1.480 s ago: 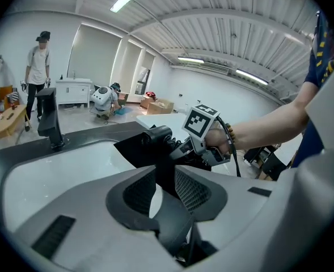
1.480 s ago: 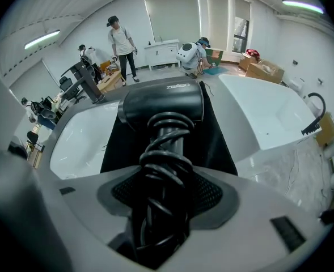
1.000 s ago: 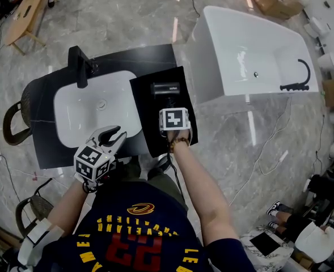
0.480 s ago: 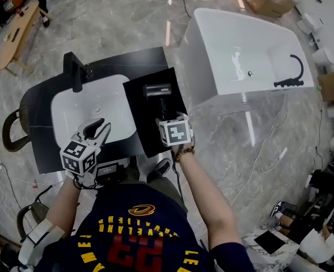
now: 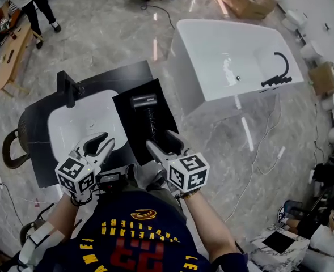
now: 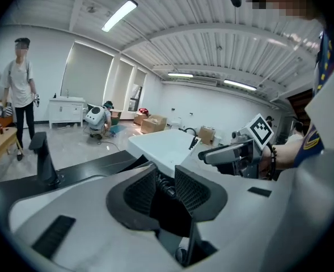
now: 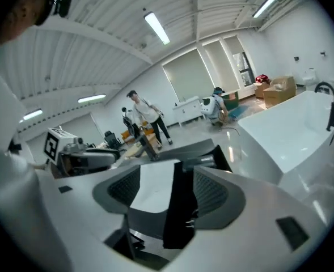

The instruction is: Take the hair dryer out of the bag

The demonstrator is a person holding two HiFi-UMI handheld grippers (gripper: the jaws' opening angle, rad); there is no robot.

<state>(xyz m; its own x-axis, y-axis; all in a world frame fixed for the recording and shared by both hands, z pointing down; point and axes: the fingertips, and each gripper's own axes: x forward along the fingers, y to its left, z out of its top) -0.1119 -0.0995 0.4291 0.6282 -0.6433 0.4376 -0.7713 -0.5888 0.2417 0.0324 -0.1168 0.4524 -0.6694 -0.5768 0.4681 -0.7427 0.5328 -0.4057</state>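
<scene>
hair dryer [image 5: 144,102]: black
bag [image 5: 127,126]: plain black
sink [image 5: 76,130]: white
worktop [image 5: 130,74]: black
bathtub [image 5: 223,41]: white, with black tap [image 5: 278,68]
floor [image 5: 98,27]: grey marble veining
right gripper [image 5: 160,140]: pale grey, black-and-white square markers

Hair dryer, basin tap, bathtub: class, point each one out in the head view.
hair dryer [image 5: 143,101], head view, on its barrel.
basin tap [image 5: 68,87], head view, on its black upright body.
bathtub [image 5: 229,47], head view, on its bare inner wall.
</scene>
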